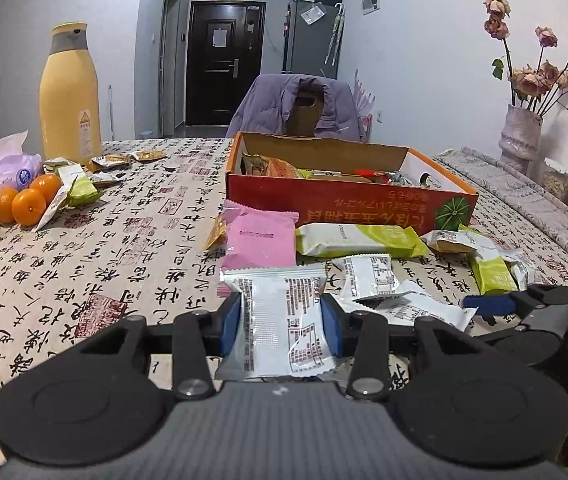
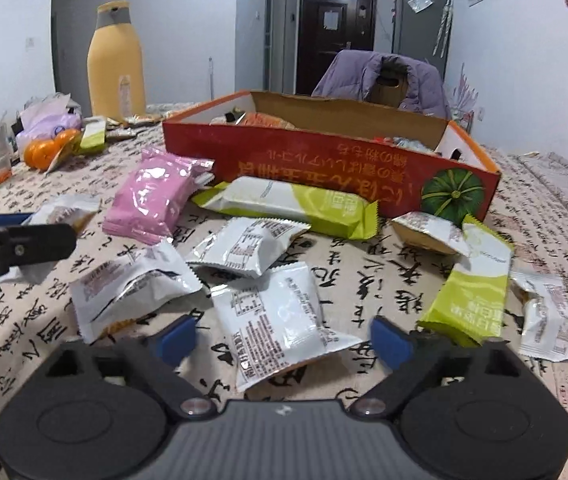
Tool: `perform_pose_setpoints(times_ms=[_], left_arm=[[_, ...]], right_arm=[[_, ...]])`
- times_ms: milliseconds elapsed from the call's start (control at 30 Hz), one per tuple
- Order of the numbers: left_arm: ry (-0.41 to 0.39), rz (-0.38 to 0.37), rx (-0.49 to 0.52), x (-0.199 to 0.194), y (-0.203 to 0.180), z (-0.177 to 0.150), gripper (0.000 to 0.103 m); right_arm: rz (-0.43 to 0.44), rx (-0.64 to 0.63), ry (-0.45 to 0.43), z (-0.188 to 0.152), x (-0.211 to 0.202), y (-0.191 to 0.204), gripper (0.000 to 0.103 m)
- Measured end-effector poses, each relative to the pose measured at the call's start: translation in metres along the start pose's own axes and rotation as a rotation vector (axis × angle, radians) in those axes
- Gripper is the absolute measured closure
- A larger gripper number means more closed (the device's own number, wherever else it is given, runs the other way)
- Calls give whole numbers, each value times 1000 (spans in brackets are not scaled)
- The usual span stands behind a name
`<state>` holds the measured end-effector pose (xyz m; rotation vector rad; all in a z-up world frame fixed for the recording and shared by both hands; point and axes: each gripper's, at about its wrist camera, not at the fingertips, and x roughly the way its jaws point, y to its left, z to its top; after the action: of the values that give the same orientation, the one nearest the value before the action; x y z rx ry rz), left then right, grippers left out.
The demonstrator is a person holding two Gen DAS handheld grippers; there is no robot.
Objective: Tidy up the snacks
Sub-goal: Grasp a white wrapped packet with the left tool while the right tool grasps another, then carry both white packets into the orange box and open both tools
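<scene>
Red cardboard box (image 1: 348,204) already holds some snacks; many packets remain outside. Left gripper (image 1: 282,320) pinches a white packet (image 1: 280,328); right gripper (image 2: 284,340) is spread around another white packet (image 2: 280,320).

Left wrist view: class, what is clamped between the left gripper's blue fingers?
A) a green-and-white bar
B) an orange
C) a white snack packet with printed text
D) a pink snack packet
C: in the left wrist view the white snack packet sits pinched between the two fingers of the left gripper, while the pink packet lies on the tablecloth beyond.
</scene>
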<state>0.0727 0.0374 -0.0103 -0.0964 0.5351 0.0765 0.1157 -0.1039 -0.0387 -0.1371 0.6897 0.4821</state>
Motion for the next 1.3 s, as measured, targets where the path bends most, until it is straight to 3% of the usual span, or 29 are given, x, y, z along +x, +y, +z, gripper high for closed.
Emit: perform_pose_setpoints(times_ms=[100,233,567,867,1300], left_arm=[[5,-5,-3,1,2,0,61],[8,-6,-5,1,2,-1,60],[9,-5,0,1,-1,-1,60],[1,-12,6,-1,-5,1,60],[-48,-23,21,4,-19,31,60]], right_arm=[[14,14,1,1,1,-3,18],[21,13,-16,-1,-2,-4,35],[37,8,-43,-5,-12,-6,51],[44,2,-99,-8,-31,-8,59],[1,22,-202,13,-52,-32,59]])
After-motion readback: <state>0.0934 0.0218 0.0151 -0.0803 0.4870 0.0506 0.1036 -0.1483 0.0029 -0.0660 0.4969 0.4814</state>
